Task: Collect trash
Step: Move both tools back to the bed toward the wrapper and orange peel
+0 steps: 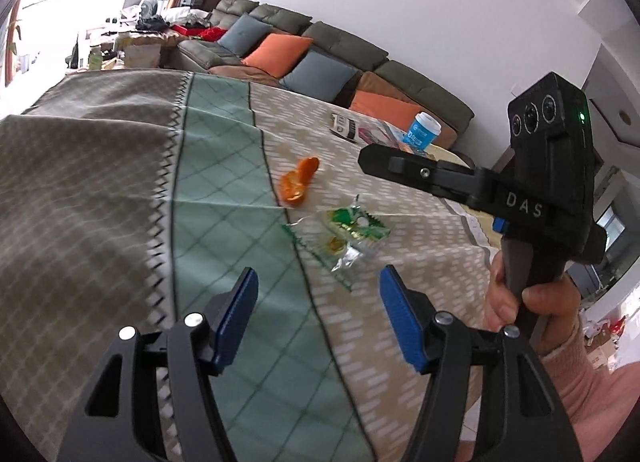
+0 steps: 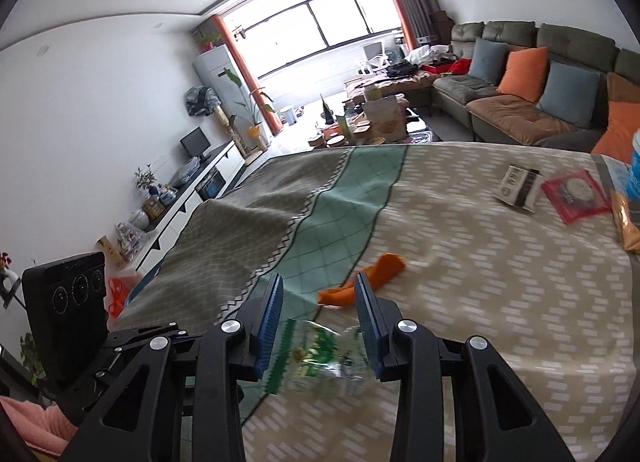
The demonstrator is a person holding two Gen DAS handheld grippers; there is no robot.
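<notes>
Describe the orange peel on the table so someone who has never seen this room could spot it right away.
Find the table with the patterned tablecloth in front of the sofa. Where its green stripe meets the beige section lies the orange peel, just beyond the crumpled green wrapper. It is the only bright orange, curled scrap there.

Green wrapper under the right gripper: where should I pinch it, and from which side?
Pinch the raised, crumpled middle of the green wrapper, coming straight down from above. It lies flat and loose on the tablecloth, so a side approach would likely just push it along. The right gripper already hangs open over it, one finger on each side. Keep clear of the orange peel just beyond.
</notes>
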